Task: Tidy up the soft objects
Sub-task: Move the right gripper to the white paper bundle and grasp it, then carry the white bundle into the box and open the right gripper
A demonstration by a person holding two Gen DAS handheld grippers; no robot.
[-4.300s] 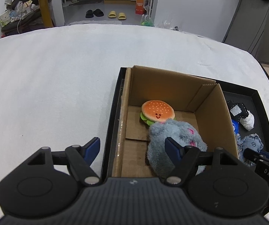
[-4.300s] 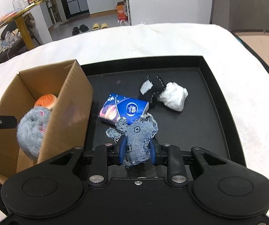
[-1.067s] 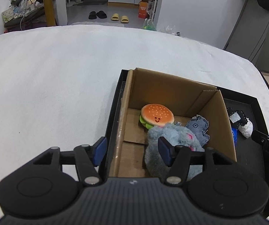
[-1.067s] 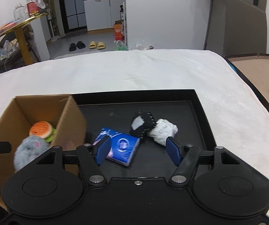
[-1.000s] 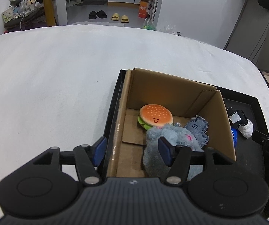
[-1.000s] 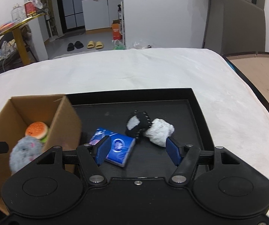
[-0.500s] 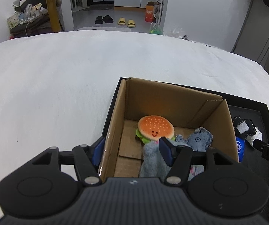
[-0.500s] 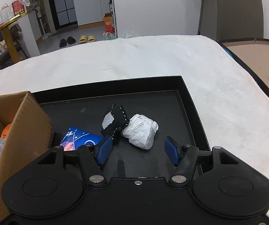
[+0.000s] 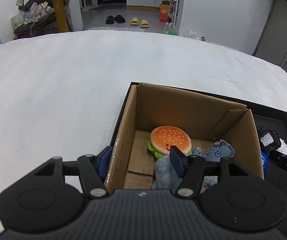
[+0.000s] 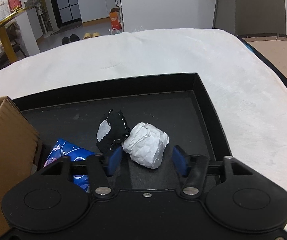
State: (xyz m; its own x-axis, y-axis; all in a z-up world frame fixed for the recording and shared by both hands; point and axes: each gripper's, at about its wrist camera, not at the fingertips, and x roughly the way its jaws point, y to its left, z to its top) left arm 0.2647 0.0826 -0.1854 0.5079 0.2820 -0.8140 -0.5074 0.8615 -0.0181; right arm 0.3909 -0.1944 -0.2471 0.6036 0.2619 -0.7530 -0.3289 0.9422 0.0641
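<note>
Open brown cardboard box [image 9: 183, 108], in black shallow tray [image 10: 203, 92]: orange burger plush [image 9: 170, 140], grey furry plush [image 9: 165, 170], blue denim toy [image 9: 219, 153]. Left gripper [image 9: 141, 161]: jaws half-open, straddling the box's near-left wall, pads apart from it. Right gripper [image 10: 146, 160]: jaws closing around crumpled white paper wad [image 10: 146, 147], pads not touching it; black stitched pouch [image 10: 111, 133] just beside.

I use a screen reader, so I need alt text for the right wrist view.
The right gripper is closing around a crumpled white bundle lying in a black tray, its pads not yet pressing. A black pouch touches the bundle, with a blue packet beside a cardboard box.
</note>
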